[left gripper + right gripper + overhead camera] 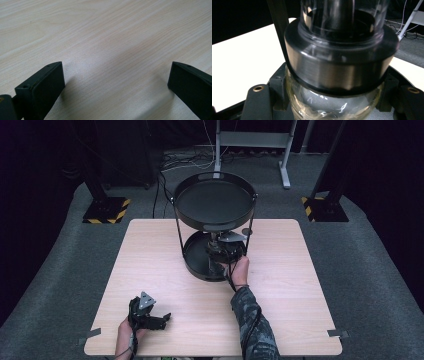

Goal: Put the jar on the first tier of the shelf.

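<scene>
A clear glass jar (337,107) with a wide silver-and-black collar (339,67) fills the right gripper view. My right gripper (335,100) is shut on the jar's glass body, one black jaw on each side. In the high view that gripper (221,251) reaches into the lower tray (192,262) of a black two-tier stand, under the upper tray (215,200), and the jar is mostly hidden by the hand. My left gripper (161,318) lies on the wooden table (150,260) near the front edge. It stands open (116,82) with bare wood between its jaws.
The stand's thin black posts (177,227) rise around the lower tray, close to my right hand (240,270). Grey tape tabs (338,333) mark the table's front corners. Behind the table stand hazard-striped bases (106,210) and a metal frame (252,142).
</scene>
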The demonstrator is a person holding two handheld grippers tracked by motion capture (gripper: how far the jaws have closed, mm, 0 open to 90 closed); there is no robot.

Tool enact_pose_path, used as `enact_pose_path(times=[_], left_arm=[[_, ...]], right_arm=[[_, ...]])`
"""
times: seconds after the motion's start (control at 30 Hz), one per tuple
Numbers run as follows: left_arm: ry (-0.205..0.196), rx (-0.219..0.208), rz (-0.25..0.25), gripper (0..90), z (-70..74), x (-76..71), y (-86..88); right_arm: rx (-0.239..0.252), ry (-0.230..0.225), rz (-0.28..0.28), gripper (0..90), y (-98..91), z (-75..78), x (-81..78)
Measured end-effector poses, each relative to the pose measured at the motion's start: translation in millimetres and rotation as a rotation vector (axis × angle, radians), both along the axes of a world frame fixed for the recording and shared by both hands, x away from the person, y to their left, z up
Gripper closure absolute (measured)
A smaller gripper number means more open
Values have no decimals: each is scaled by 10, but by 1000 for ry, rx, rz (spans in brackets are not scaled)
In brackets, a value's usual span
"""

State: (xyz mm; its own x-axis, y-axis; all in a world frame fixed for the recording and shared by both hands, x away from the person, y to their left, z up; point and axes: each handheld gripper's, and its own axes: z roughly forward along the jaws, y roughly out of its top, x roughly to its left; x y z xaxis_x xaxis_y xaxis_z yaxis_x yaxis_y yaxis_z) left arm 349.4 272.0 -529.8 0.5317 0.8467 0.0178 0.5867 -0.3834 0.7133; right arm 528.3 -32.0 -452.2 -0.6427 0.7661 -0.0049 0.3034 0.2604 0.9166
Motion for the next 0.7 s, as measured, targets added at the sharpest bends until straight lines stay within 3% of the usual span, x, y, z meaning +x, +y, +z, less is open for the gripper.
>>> enact_pose_path(times=[0.7], left_arm=[[0, -3, 2, 4, -1, 1, -1]], right_arm=[[6, -5, 6, 303, 9, -27, 27]])
